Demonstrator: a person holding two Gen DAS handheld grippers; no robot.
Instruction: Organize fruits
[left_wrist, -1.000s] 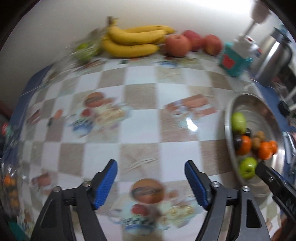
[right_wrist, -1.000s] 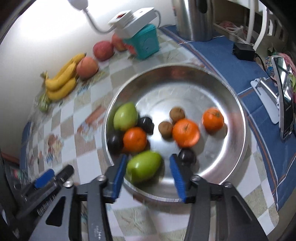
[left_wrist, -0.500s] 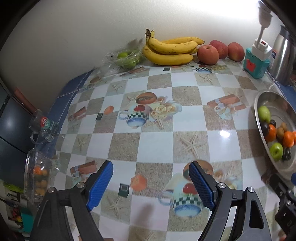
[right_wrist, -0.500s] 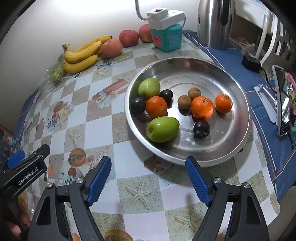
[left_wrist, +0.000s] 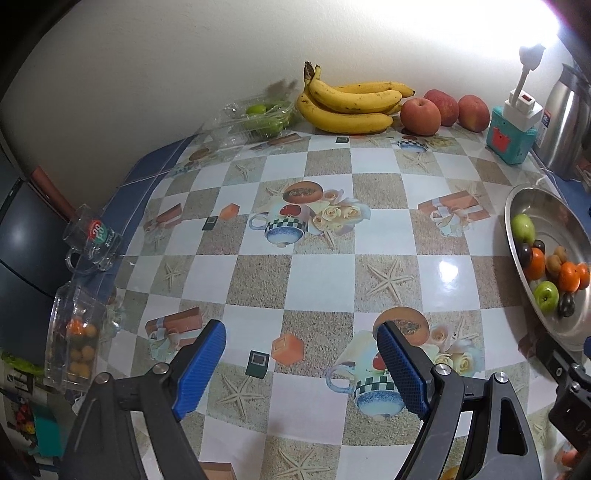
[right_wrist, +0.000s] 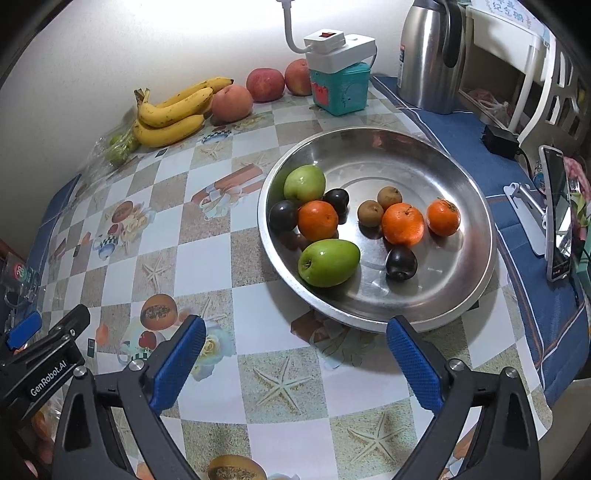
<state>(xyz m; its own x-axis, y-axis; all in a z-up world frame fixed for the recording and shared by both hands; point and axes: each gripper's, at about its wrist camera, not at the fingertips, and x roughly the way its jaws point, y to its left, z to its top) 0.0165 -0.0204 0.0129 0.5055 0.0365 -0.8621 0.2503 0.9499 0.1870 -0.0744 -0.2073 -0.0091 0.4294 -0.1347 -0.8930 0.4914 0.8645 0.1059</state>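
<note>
Right wrist view: the checkered surface (right_wrist: 207, 280) fills most of the frame, and a wide steel bowl (right_wrist: 461, 280) sits on it right of centre. A steel kettle (right_wrist: 428, 55) stands at the upper right, a teal box (right_wrist: 341, 92) with a white power strip on top just left of it. A banana bunch (right_wrist: 173, 114) lies at the upper left, with three red apples (right_wrist: 264, 84) between it and the box. Inside the bowl are two green apples (right_wrist: 328, 262), three oranges (right_wrist: 402, 223), three dark plums (right_wrist: 401, 263) and two small brown fruits (right_wrist: 370, 213). The right gripper (right_wrist: 295, 360) hangs at the bottom, below the bowl's near rim, its blue fingers (right_wrist: 179, 363) spreading with nothing between them. Left wrist view: the left gripper (left_wrist: 299, 367) hovers over bare surface at the bottom, fingers (left_wrist: 402, 369) spread and empty.
</note>
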